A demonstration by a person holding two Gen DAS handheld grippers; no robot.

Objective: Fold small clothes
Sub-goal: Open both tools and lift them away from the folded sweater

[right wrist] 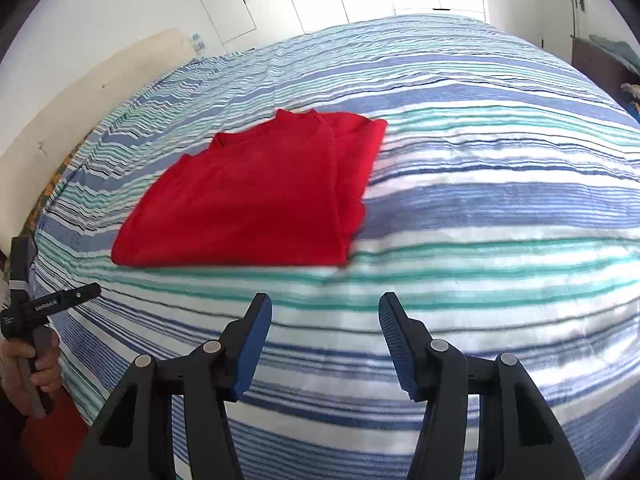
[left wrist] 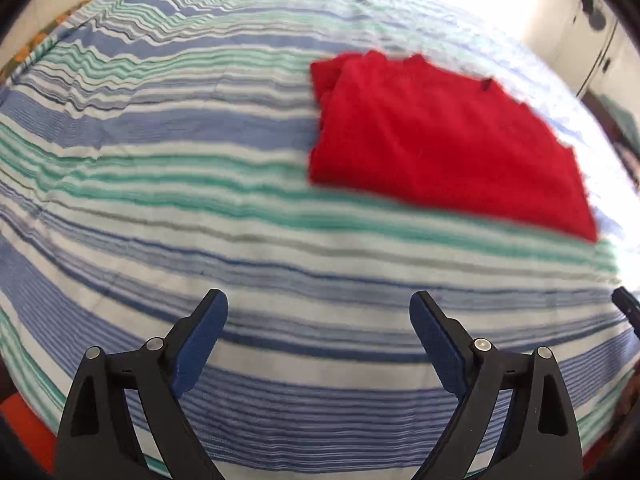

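The folded red knit garment (right wrist: 248, 196) lies flat mid-bed on the blue-and-green striped bedsheet (right wrist: 480, 208) — soft, light, floppy, so best pinched at a near corner. The left claw (left wrist: 318, 310) and right claw (right wrist: 325, 312) hover spread, empty.

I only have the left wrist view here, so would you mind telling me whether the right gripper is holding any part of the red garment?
Observer: No. The right gripper is open and empty, above the striped bedsheet, short of the red garment.
Operator: Thank you. Is anything stacked along the garment's side that faces you?
Observer: Yes, folded layers show along its right edge, narrower than the top panel.
Operator: And where is my left gripper from your side?
Observer: At the far left edge of the right wrist view, a hand grips its handle, off the garment.
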